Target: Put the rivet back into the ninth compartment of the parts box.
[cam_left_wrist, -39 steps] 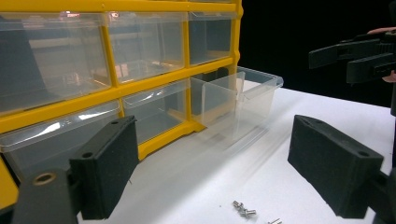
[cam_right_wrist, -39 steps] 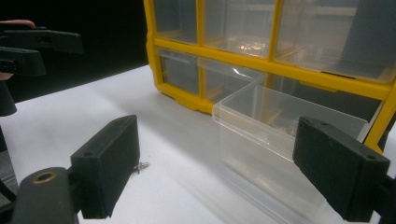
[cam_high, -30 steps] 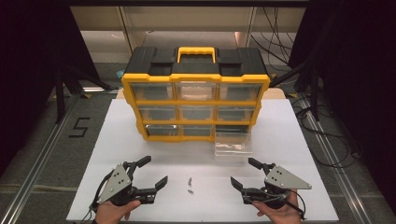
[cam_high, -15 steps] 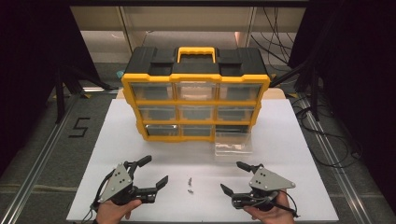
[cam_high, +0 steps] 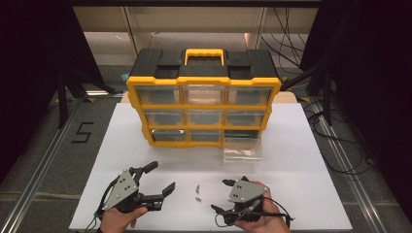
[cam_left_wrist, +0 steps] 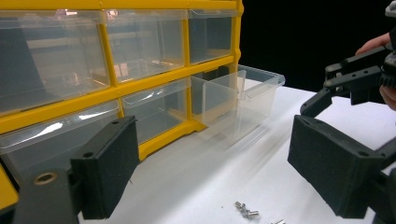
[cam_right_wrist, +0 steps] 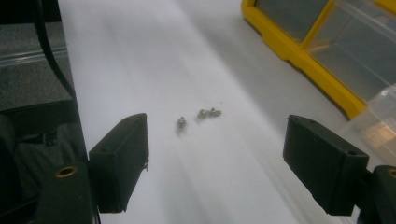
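From high on our side we look forward and down on the whole white table (cam_high: 301, 145) and the drawer cabinet (cam_high: 204, 92). The left gripper view looks low along its jaws, close to that cabinet (cam_left_wrist: 116, 88). The right gripper view looks down between its jaws; both share the small screws (cam_left_wrist: 246, 212) (cam_right_wrist: 201, 116) just ahead of them.

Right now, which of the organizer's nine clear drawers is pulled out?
The bottom-right drawer: it sticks out onto the white table in front of the yellow organizer, while the other eight sit flush in their slots.
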